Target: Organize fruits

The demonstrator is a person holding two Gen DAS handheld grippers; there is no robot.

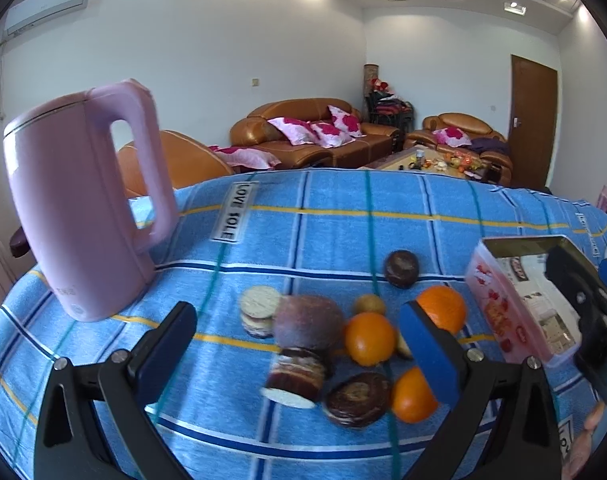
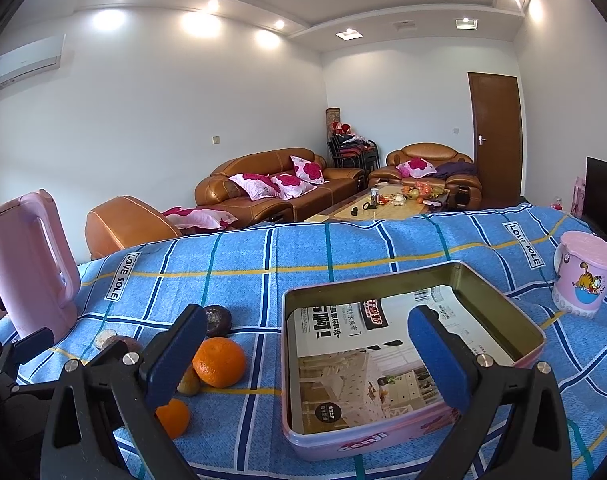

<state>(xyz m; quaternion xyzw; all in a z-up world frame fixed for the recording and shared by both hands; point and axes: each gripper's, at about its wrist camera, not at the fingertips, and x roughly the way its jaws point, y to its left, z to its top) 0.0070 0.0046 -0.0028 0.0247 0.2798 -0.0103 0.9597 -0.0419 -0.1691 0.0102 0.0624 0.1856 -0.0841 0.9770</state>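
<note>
Left wrist view: the left gripper [image 1: 299, 344] hangs just above the blue checked cloth [image 1: 335, 232] with its jaws spread wide and nothing between them, lined up on the heap of fruit, which I take as the set-up for a first pick. Framed between the fingers are a dull purple round fruit [image 1: 308, 322], dark sliced rounds with pale cut faces [image 1: 293, 376], and an orange [image 1: 370, 338] touching the purple fruit's side; two more oranges [image 1: 443, 308] sit partly hidden behind the blue pad, and a dark round fruit [image 1: 401, 269] lies apart, farther back. The crowding means a close grasp risks nudging neighbours. A pink electric kettle [image 1: 83, 208] stands to the left, clear of the heap. In the right wrist view, the right gripper [image 2: 307, 356] is likewise open and empty, poised over the near rim of the pink tin box [image 2: 383, 438], whose paper-lined floor holds no fruit yet, probably to steady it as the receiving container. A pink cartoon mug [image 2: 583, 280] stands beyond it.
</note>
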